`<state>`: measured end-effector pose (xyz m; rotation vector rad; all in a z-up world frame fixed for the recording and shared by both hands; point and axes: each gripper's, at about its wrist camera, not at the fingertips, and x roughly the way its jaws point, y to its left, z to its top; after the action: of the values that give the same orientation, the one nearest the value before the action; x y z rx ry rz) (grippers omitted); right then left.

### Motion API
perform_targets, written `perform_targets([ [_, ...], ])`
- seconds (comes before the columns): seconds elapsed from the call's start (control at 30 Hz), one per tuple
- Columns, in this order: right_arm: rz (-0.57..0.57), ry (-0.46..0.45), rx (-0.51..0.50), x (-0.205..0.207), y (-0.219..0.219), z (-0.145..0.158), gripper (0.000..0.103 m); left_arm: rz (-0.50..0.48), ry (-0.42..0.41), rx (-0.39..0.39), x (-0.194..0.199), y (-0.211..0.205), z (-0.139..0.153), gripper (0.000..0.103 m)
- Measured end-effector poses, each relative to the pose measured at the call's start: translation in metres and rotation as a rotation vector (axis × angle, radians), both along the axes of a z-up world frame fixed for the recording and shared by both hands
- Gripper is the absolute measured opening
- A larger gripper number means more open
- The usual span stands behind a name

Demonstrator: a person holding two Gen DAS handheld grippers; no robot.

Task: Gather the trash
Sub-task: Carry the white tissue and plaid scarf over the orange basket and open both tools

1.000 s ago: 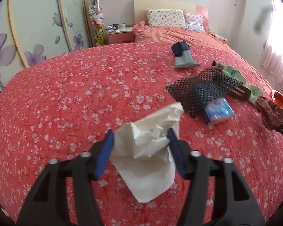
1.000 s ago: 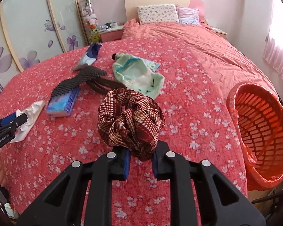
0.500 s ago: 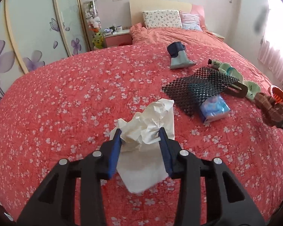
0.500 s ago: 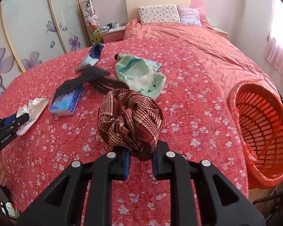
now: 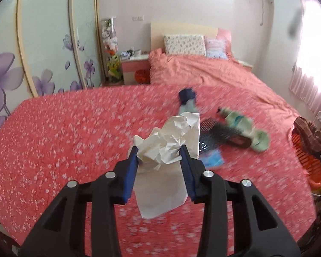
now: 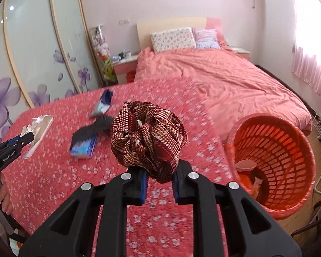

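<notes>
My left gripper is shut on a crumpled white tissue, which hangs clear above the red flowered bedspread. My right gripper is shut on a red-brown woven cloth bundle, also held up off the bed. An orange slatted basket stands on the floor to the right of the bed, with some wrappers in its bottom. In the right wrist view the left gripper and its tissue are at the far left. In the left wrist view the cloth bundle is over the basket at the right edge.
On the bedspread lie a blue tissue pack, a black mesh piece, a blue-grey pouch and a mint green cloth. A person's hand holds the left tool. Wardrobe doors stand left, pillows at the back.
The left jaws closed on the tissue and lifted it off the bedspread. The right gripper rose with the cloth bundle, and the basket now fills more of its view.
</notes>
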<state>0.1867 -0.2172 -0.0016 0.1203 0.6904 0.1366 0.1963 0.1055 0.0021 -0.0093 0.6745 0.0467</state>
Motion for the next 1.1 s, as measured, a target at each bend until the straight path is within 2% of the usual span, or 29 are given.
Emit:
perform_targets([
  [0.23,-0.070,-0.065,0.014,-0.017,-0.035,0.016,0.018,-0.103,-0.065,-0.008,-0.007,-0.062,0.033,0.039],
  [0.53,-0.193,-0.118,0.002,-0.028,-0.088,0.019,0.018,-0.271,-0.092,-0.059,-0.004,-0.154,0.049,0.039],
  [0.73,-0.278,-0.107,0.039,-0.025,-0.133,0.008,0.018,-0.391,-0.065,-0.114,0.012,-0.222,0.042,0.039],
  [1.1,-0.385,-0.081,0.113,-0.009,-0.199,-0.012,0.018,-0.562,0.019,-0.136,0.041,-0.332,0.002,0.039],
])
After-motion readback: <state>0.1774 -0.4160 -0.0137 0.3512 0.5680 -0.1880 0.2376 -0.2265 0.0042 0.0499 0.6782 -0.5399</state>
